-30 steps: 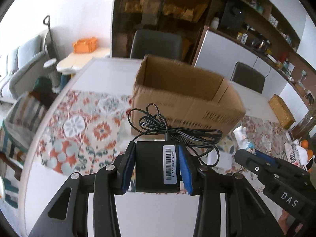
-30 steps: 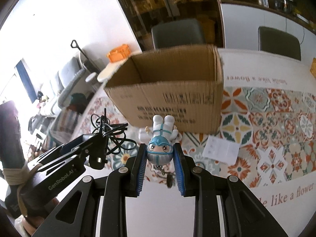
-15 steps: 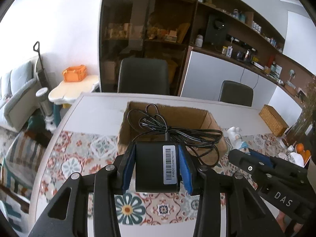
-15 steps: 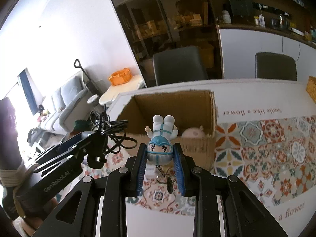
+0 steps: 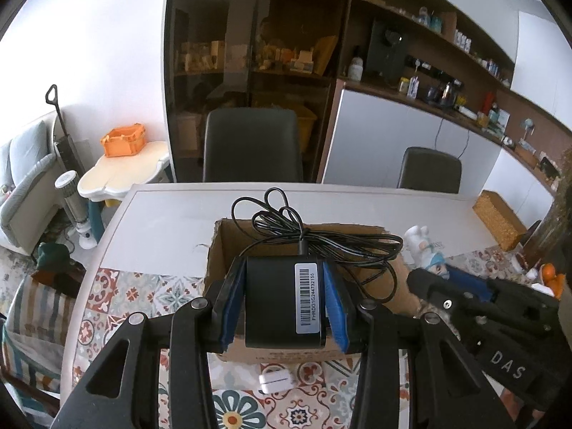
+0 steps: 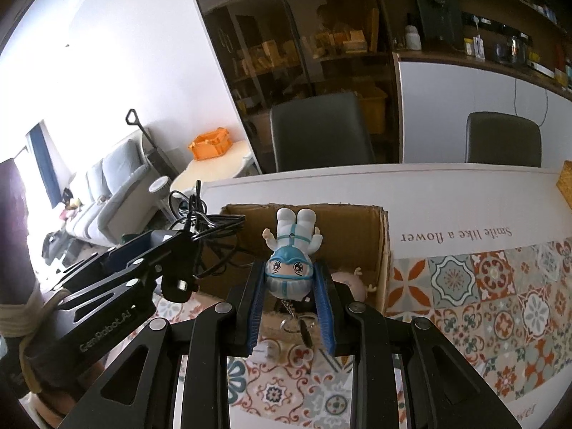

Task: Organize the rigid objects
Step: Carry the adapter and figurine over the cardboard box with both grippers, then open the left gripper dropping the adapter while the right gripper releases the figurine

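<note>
Overhead, above the open cardboard box (image 5: 221, 246), both tools hang with their loads. Left tool (image 5: 284, 300) is clamped on a black power adapter (image 5: 275, 300) with a barcode label, its coiled cable (image 5: 321, 239) draped over the box's far edge. Right tool (image 6: 291, 302) is clamped on an upside-down figurine (image 6: 291, 261), whose keychain (image 6: 296, 321) dangles over the box's near wall. Inside the box lies a pale pink toy (image 6: 348, 277). A small white charger (image 5: 277, 382) sits on the desk (image 5: 171, 221) just before the box.
</note>
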Demonstrator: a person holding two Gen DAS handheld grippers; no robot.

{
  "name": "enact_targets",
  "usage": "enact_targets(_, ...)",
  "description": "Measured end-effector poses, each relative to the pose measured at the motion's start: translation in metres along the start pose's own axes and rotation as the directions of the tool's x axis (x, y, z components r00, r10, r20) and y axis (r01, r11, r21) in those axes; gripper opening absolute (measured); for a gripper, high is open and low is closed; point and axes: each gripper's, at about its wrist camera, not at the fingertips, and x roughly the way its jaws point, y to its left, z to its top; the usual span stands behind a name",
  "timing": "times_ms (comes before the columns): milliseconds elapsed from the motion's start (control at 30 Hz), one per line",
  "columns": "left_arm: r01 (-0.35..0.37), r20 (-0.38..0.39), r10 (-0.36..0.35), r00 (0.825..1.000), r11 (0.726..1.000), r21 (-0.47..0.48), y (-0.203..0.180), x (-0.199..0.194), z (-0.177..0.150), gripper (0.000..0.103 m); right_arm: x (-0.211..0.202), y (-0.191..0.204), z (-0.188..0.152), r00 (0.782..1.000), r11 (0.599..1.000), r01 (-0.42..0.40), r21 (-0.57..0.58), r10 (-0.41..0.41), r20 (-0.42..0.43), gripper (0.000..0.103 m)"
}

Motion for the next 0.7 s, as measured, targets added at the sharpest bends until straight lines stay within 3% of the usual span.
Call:
enact_targets(267,-0.010,-0.104,0.010,0.995,1.000,0.004,0.003,0.038,0.007,0.042,0.025,-0.009,0.016,0.998,1.000,0.017,0.004,-0.016,-0.054,0.027)
enact_targets(600,-0.010,-0.232,0.011,0.973,1.000,0.006,0.004,0.076,0.013,0.042,0.051,-0.020,0.030,0.992,0.999,-0.006,0.038,0.011,-0.129,0.027)
enact_targets(667,-0.004,-0.220,0.002,0.975,1.000,-0.006,0.005,0.074,0.017,0.046,0.050,-0.018,0.033,0.993,1.000,0.009,0.021,-0.006,-0.121,0.027)
enact_targets(700,-0.007,-0.214,0.006,0.977,1.000,-0.008,0.005,0.071,0.019,0.054,0.049,-0.017,0.036,0.993,1.000,0.010,0.017,-0.008,-0.115,0.027)
